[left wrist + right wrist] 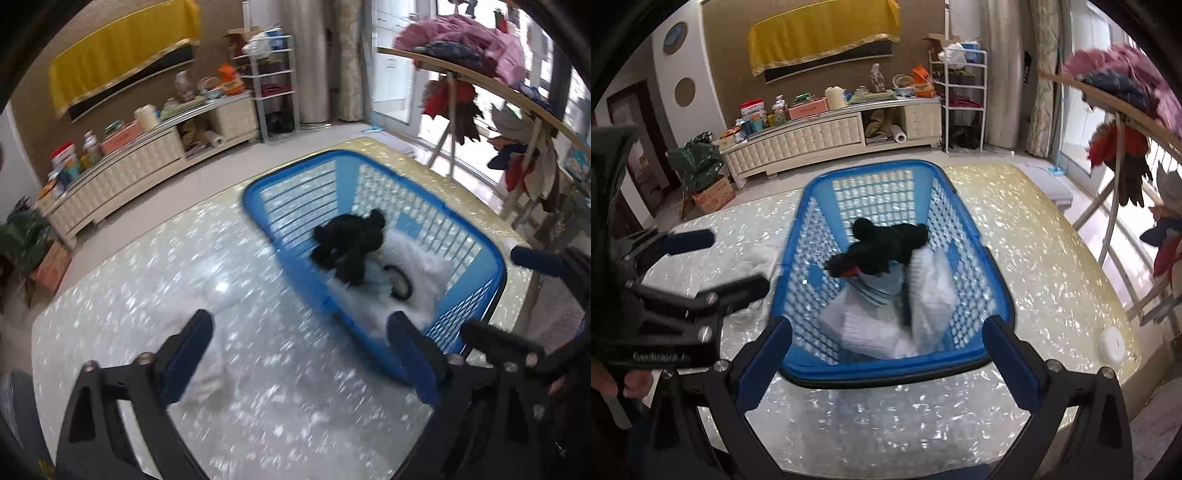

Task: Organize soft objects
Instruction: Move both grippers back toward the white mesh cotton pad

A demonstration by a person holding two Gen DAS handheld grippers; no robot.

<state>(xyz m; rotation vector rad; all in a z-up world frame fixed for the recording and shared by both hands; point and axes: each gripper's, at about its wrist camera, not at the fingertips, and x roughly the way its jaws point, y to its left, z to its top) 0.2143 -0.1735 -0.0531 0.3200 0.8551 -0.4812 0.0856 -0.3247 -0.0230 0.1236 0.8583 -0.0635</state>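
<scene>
Black plush [886,243] tops basket [993,291]; only right view shows white disc [1112,343]; both claws spread.

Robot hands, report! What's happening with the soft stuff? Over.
Left gripper open, empty. Right gripper open, empty. Black plush in blue basket. White cloth left on table.

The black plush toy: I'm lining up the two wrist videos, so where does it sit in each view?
Left wrist: the black plush toy is right of centre, inside the blue basket, on white fabric.
Right wrist: the toy sits at the centre, in the basket, on the same white pile.
Shared landmark: the yellow cloth on the far wall, top of both views.
</scene>
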